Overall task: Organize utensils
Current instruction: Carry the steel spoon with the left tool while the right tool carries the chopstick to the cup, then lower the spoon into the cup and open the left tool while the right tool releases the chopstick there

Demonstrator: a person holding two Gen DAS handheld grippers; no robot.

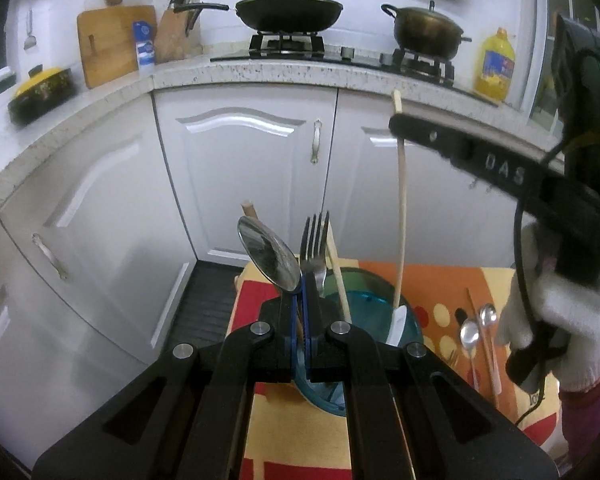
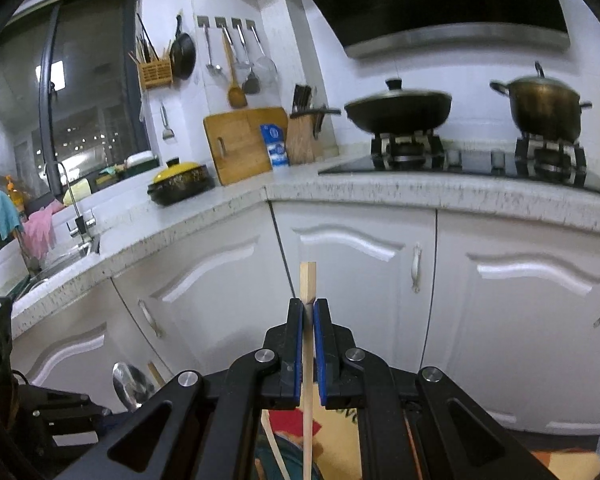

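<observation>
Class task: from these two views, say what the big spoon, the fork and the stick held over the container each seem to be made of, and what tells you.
Big spoon: likely polished steel; its bowl mirrors the room.
Fork: probably steel too; grey and shiny.
Stick, a chopstick: pale, matte, square-ended, so apparently wood or bamboo.

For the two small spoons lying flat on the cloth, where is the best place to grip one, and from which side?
Take the nearer small spoon by its thin handle, coming from above with the claw across the handle. It lies flat on the patterned cloth, beside the other spoon, so the bowl gives a poor hold.
</observation>
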